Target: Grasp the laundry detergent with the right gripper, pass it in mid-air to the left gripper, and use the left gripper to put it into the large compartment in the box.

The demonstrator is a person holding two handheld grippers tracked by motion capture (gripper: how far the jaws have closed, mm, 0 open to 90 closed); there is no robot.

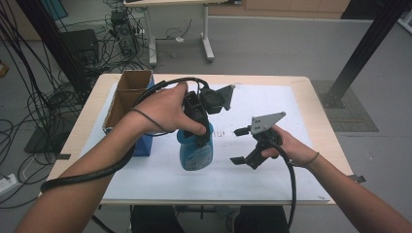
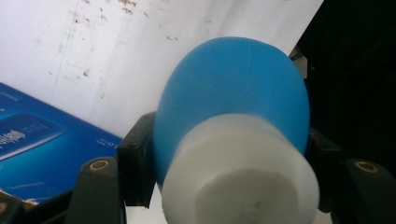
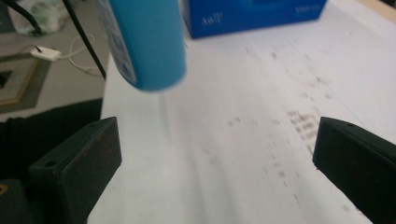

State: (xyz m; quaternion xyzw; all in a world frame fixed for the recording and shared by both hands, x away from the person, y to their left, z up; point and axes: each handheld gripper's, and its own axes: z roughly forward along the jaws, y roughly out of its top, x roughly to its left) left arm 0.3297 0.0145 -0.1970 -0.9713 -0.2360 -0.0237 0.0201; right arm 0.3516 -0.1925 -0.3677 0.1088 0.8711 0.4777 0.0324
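A blue plastic bottle with a white cap [image 1: 194,153] is held above the middle of the desk, toward its near edge, hanging with its base downward. The left gripper [image 1: 200,138] is clamped on the bottle just below the cap, its black jaws pressing the blue shoulder on both sides, as the left gripper view shows. A pale label covers the bottle's front; its print is too small to read.

The right gripper [image 1: 239,145] hovers just to the right of the bottle, apart from it, its jaws spread wide with nothing between them. In the right gripper view the bottle's base hangs clear of the sheet.

A white paper sheet [image 1: 272,174] covers most of the light wooden desk [image 1: 320,121] and bears faint reddish-brown marks near its centre.

At the desk's left side stands an open brown cardboard box [image 1: 127,94]; what it contains cannot be told. Against it lies a dark blue carton [image 2: 42,149] with white lettering, too blurred to read.
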